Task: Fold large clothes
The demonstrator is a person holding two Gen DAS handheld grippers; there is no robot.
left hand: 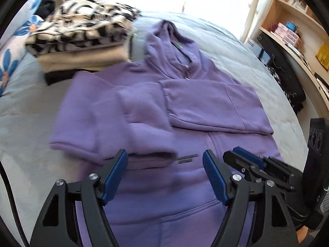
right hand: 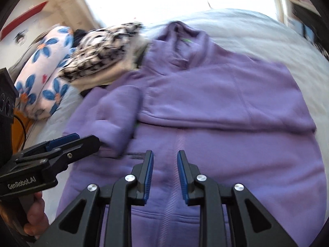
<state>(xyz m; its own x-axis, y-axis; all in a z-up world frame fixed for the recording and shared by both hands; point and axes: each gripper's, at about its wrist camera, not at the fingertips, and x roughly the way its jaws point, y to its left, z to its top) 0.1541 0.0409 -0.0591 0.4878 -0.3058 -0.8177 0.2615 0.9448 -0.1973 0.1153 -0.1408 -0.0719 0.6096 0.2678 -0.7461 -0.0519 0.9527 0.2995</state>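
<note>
Garment: a lilac fleece zip-up hoodie (left hand: pixel 205 103) lies face up on the pale grey quilted bedspread (left hand: pixel 236 47), hood away from the person, hem nearest. Both sleeves are already folded across the chest.
Long axis: the zip runs from hem to hood, almost straight away from both tools.
Left gripper (left hand: pixel 165 175): jaws spread wide, holding nothing, poised above the lower front just left of the zip, near the folded cuff.
Right gripper (right hand: pixel 165 173): jaws narrowly apart, empty, straddling the zip line lower down.
Nearer tool: judged about equal; the hem lies below both.
Likely next move: take the hem at 2 corners and carry it toward the hood.
Neighbours: a folded black-and-cream patterned blanket (left hand: pixel 82 26) touches the left shoulder; a blue-flowered pillow (right hand: pixel 43 70) lies beyond.
</note>
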